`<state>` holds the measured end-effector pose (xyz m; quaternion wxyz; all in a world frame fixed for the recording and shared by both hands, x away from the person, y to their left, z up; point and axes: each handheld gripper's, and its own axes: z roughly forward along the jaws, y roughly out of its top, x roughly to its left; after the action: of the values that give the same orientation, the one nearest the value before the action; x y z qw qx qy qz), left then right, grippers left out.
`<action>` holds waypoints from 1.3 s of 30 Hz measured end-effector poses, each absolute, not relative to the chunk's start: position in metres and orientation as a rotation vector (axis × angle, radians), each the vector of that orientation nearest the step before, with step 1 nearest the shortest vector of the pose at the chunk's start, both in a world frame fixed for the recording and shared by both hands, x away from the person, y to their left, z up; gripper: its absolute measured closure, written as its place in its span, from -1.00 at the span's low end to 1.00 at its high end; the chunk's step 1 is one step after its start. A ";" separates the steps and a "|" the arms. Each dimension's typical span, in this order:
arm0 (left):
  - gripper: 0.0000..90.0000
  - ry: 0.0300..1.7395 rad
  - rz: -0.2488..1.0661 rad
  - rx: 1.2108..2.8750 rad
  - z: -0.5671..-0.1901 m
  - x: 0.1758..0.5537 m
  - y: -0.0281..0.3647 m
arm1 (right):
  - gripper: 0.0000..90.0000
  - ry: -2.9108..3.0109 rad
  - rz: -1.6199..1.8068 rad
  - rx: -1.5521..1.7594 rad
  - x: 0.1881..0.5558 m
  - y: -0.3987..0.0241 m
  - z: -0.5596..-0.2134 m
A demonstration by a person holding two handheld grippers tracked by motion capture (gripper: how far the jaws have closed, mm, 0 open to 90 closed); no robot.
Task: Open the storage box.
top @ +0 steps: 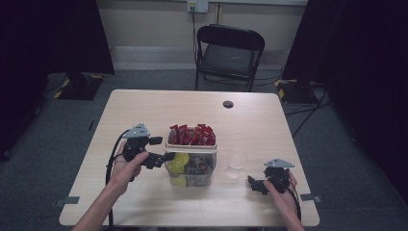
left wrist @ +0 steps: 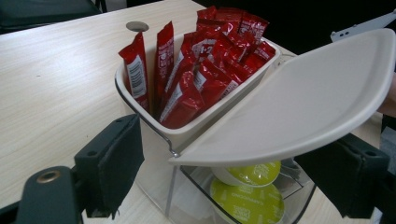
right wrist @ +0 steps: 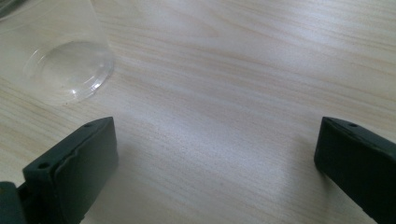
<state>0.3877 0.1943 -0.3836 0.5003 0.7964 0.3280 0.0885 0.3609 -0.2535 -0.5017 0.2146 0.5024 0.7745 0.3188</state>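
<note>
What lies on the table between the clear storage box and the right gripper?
A clear plastic cup stands between the storage box and the right gripper, seen in the high view.

Left claw (top: 166, 156) jaws spread, right claw (top: 253, 184) open, apparently resting low

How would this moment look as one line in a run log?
left gripper: open, at container side | lid: raised | red sachets: in top tray | right gripper: open, near clear cup

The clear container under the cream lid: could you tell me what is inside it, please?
Green-topped capsules lie in the clear container; the half-raised cream lid covers the rest. Red sachets stand in its upper tray.
</note>
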 end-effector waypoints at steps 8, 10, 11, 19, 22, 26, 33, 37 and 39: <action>-0.65 0.800 0.229 1.941 -0.378 0.395 0.192 | -1.00 2.148 0.884 1.394 0.361 -0.253 -0.502; -0.66 0.806 0.215 1.943 -0.378 0.398 0.193 | -1.00 2.148 0.884 1.394 0.361 -0.253 -0.502; -0.66 0.811 0.215 1.934 -0.378 0.399 0.193 | -1.00 2.148 0.884 1.394 0.361 -0.253 -0.502; -0.66 0.824 0.191 1.904 -0.380 0.408 0.194 | -1.00 2.149 0.884 1.394 0.361 -0.253 -0.502; -0.66 0.830 0.197 1.894 -0.382 0.410 0.195 | -1.00 2.149 0.884 1.396 0.361 -0.253 -0.502; -0.65 0.869 0.227 1.886 -0.383 0.414 0.198 | -1.00 2.149 0.885 1.392 0.361 -0.253 -0.502; -0.67 0.897 0.225 1.865 -0.384 0.419 0.201 | -1.00 2.148 0.884 1.394 0.361 -0.253 -0.502; -0.74 0.906 0.235 1.879 -0.385 0.419 0.199 | -1.00 2.148 0.884 1.394 0.361 -0.253 -0.502; -0.75 0.909 0.249 1.893 -0.385 0.419 0.197 | -1.00 2.145 0.882 1.396 0.361 -0.253 -0.502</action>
<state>0.4188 0.1969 -0.3851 0.4911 0.7798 0.3744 0.1025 0.3606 -0.2535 -0.5017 0.2154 0.5036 0.7737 0.3183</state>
